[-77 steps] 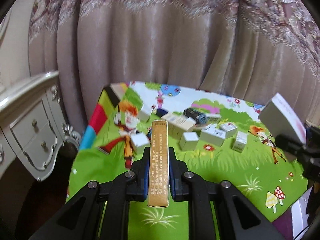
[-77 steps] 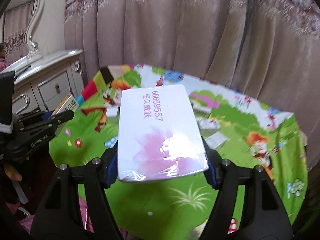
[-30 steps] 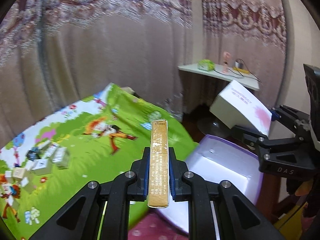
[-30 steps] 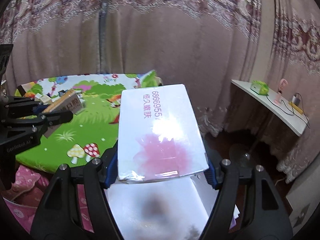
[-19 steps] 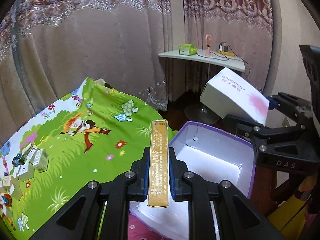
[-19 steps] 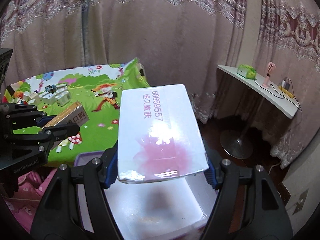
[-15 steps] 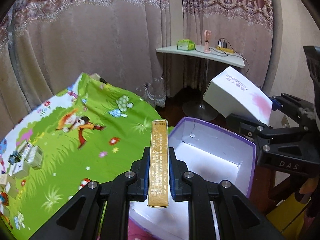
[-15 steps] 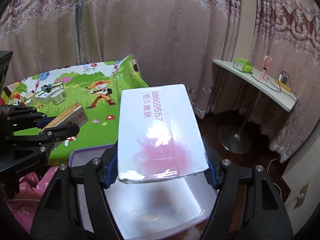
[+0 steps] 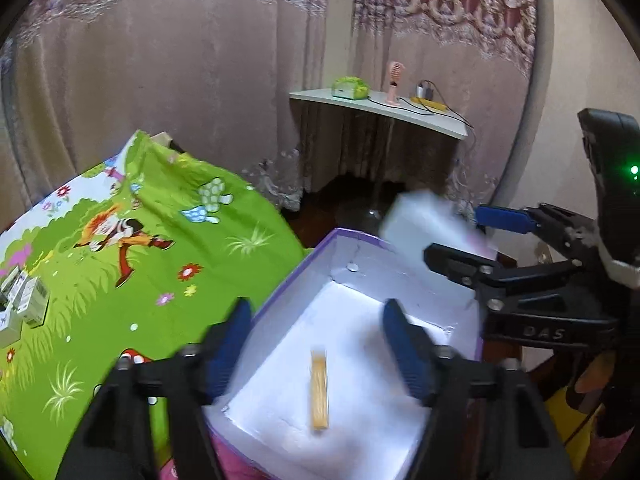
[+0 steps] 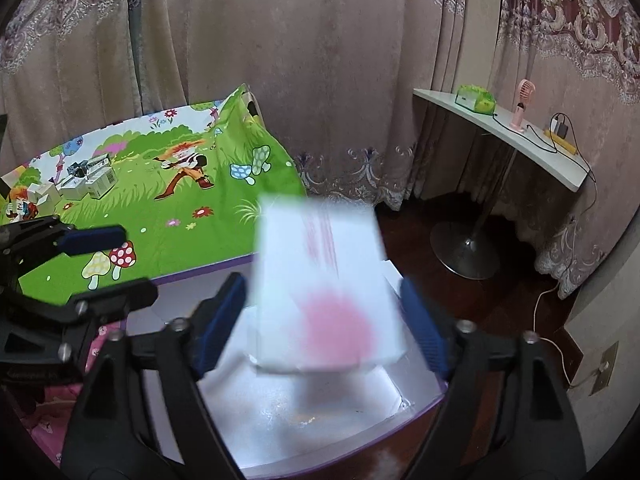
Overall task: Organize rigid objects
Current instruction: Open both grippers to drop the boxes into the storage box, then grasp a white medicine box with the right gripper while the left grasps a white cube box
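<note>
Both of our hand-held grippers had just opened: the left hand-held gripper [image 9: 316, 336] stood released, its gold box [image 9: 319, 388] lying low in the purple-rimmed bin [image 9: 288, 292]; the right hand-held gripper [image 10: 322, 316] stood released, its white box [image 10: 320, 280] blurred mid-frame, dropping into that bin. More boxes [image 10: 86, 180] waited at upper left on the table [image 10: 180, 216].

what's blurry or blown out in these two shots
Left wrist view: the gold box in the purple-rimmed bin is smeared, the white box is soft, and the bin floor is overexposed. Right wrist view: the white box is streaked with motion blur, its pink print is unreadable, and the bin's floor glares.
</note>
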Demonstrator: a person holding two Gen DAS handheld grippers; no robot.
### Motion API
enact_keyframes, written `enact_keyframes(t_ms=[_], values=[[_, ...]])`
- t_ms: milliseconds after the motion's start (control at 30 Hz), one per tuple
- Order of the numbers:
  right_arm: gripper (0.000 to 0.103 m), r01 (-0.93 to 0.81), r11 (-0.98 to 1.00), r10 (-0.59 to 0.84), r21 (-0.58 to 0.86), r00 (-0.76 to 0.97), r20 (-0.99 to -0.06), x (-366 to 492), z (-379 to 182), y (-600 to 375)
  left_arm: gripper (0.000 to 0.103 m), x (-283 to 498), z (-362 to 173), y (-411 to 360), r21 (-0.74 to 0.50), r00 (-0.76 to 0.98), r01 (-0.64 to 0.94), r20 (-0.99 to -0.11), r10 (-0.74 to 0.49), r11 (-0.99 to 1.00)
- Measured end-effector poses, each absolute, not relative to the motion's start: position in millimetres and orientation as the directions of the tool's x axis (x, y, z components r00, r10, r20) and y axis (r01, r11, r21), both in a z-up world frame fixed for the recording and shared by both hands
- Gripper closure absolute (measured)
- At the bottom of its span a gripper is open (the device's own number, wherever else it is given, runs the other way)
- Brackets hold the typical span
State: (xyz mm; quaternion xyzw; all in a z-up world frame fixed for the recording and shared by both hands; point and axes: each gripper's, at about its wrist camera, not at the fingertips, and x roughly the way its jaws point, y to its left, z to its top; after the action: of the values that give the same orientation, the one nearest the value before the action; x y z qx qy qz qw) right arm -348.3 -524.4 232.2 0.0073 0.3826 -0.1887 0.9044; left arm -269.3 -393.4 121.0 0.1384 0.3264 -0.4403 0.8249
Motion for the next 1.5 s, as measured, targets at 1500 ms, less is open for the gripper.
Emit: enact_keyframes(t_ms=[1500], values=[[0.021,0.037,0.998,0.029,0.053,0.479,-0.877,76,52,-227,0.009,-70,13,35,-0.216,0.676,-0.169,-0.736,-0.046,0.962]])
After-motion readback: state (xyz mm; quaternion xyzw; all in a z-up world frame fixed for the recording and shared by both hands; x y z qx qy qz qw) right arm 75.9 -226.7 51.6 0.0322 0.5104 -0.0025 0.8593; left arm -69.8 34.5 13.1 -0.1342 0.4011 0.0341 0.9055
